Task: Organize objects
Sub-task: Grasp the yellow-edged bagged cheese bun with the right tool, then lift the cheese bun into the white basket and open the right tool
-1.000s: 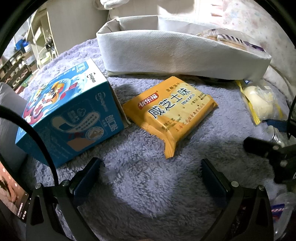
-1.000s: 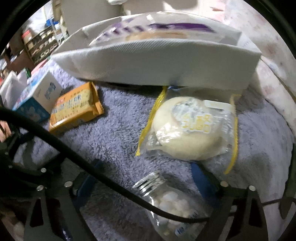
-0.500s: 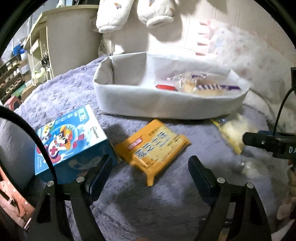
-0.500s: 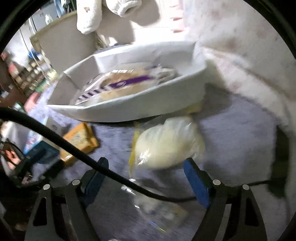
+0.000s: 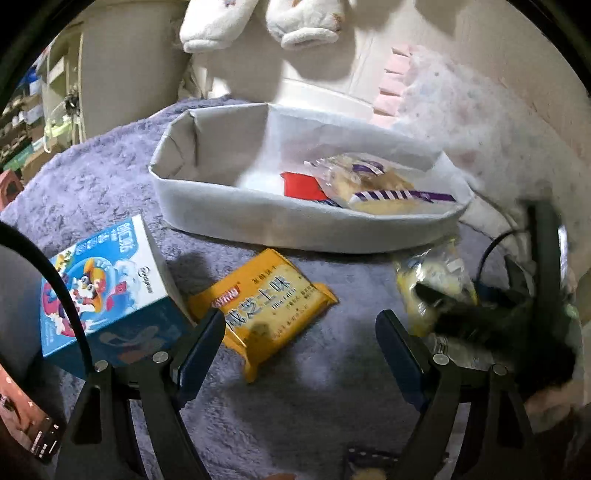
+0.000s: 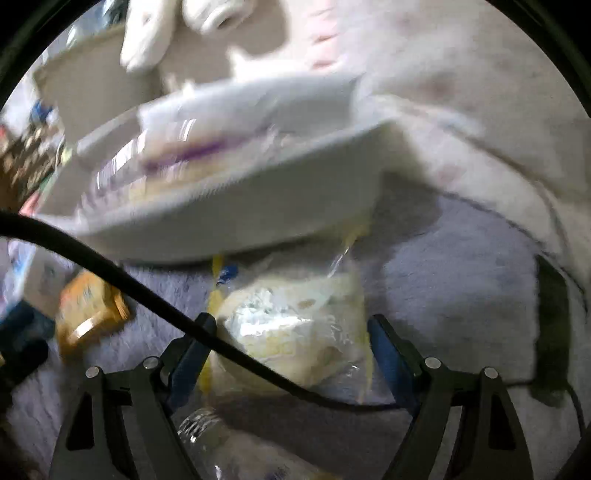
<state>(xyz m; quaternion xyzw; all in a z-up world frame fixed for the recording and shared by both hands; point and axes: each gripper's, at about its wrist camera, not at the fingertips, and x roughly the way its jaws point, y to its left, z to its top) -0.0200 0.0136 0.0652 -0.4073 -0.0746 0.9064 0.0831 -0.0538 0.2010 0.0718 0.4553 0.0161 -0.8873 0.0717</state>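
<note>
A white fabric basket (image 5: pixel 258 218) stands at the back of the purple blanket, holding a bread packet (image 5: pixel 373 182) and a red packet (image 5: pixel 301 184). In front lie a blue box (image 5: pixel 107 291), an orange biscuit pack (image 5: pixel 266 302) and a wrapped pale bun (image 5: pixel 432 284). My left gripper (image 5: pixel 301 345) is open and empty, above the biscuit pack. My right gripper (image 6: pixel 290 345) is open, its fingers on either side of the bun (image 6: pixel 295 328), below the basket (image 6: pixel 229 221). A clear jar (image 6: pixel 207 439) lies under it.
Plush toy feet (image 5: pixel 258 26) hang above the basket. A cabinet (image 5: pixel 122 70) stands at the back left. A floral pillow (image 5: pixel 491 122) lies at the right. A black cable (image 6: pixel 147 291) crosses the right wrist view.
Both grippers rose and pulled back, so the basket's inside now shows. The right gripper then came down around the bun; its view is blurred by motion.
</note>
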